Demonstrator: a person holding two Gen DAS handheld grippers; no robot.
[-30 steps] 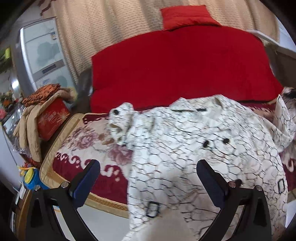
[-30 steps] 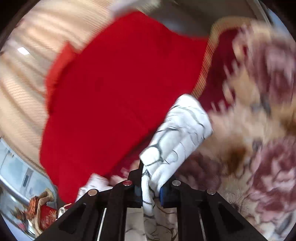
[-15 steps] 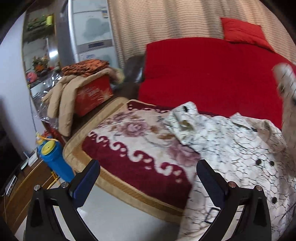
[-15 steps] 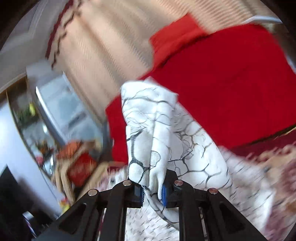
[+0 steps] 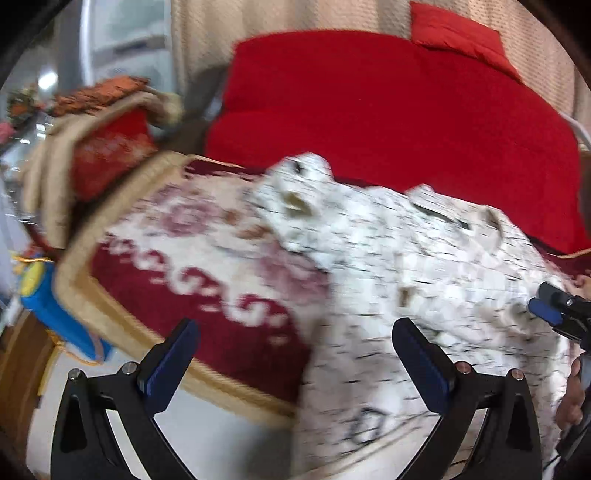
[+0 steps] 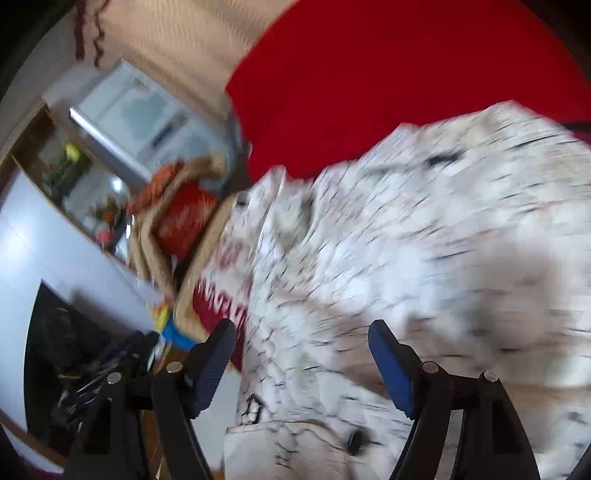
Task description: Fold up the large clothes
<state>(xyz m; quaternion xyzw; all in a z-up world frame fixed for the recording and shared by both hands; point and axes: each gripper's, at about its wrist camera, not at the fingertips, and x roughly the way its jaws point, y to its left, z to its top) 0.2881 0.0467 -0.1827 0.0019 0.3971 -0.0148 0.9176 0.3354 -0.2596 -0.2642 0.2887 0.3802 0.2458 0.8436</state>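
A large white coat (image 5: 424, 266) with a black crackle print and dark buttons lies spread on a red and cream floral blanket (image 5: 207, 266). It fills the right wrist view too (image 6: 424, 258). My left gripper (image 5: 295, 354) is open and empty, hovering over the coat's left edge and the blanket. My right gripper (image 6: 301, 354) is open and empty just above the coat; it also shows at the right edge of the left wrist view (image 5: 554, 314). Both views are motion blurred.
A red quilt (image 5: 388, 110) and red pillow (image 5: 458, 33) lie behind the coat. At the left stand a red box draped with beige cloth (image 5: 107, 147), a blue and yellow container (image 5: 40, 295) and a white appliance (image 6: 136, 114).
My right gripper was shut on a coat sleeve and carried it up and over; now it is open and the sleeve lies on the coat. My left gripper stayed open and swung slightly.
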